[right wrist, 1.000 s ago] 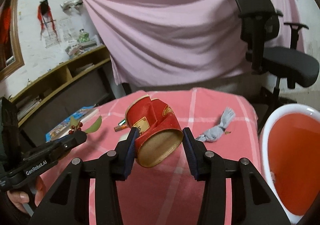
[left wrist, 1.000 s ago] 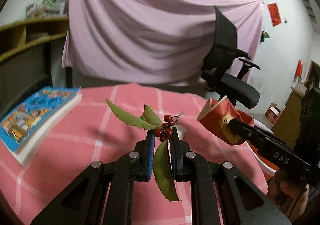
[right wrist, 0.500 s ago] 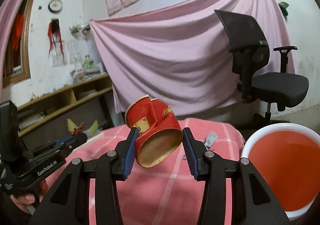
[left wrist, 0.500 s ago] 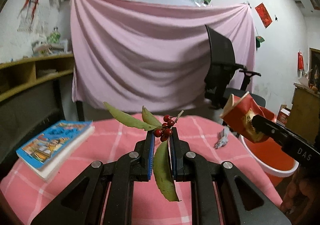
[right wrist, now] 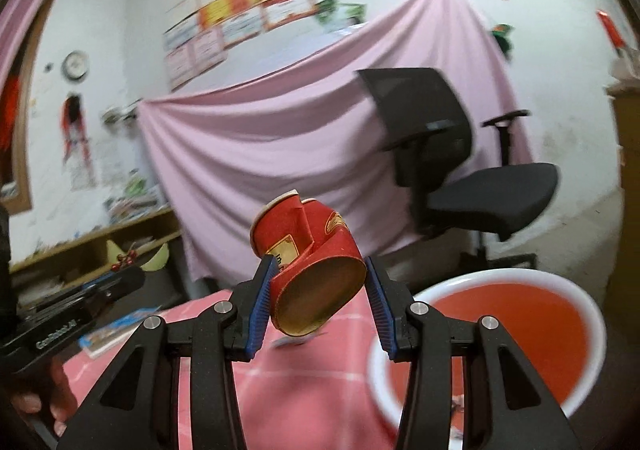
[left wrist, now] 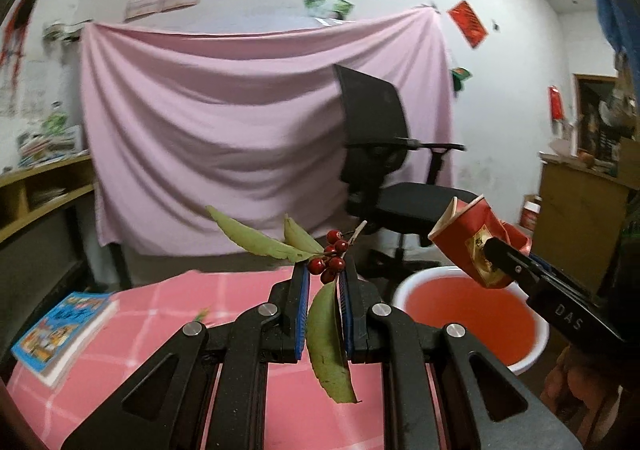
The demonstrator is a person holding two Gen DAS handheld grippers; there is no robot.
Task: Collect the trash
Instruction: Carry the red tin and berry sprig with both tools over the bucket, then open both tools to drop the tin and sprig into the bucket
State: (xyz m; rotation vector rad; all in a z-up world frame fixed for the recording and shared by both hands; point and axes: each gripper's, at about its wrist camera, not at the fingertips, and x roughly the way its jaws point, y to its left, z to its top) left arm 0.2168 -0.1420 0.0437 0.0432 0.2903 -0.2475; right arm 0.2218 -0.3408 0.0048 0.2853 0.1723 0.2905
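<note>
- The left gripper (left wrist: pixel 323 282) is raised above the pink checked worktop (left wrist: pixel 160 314), its fingers (left wrist: pixel 301 306) clamped on a leafy sprig of red berries (left wrist: pixel 331 264)
- The right gripper (right wrist: pixel 318 302) grips a crushed red paper cup (right wrist: pixel 310 262) between both fingers; the cup hangs just left of the white-rimmed red bin (right wrist: pixel 560 326) at the worktop's right edge
- A blue book (left wrist: pixel 64 330) lies on the worktop, far left
</note>
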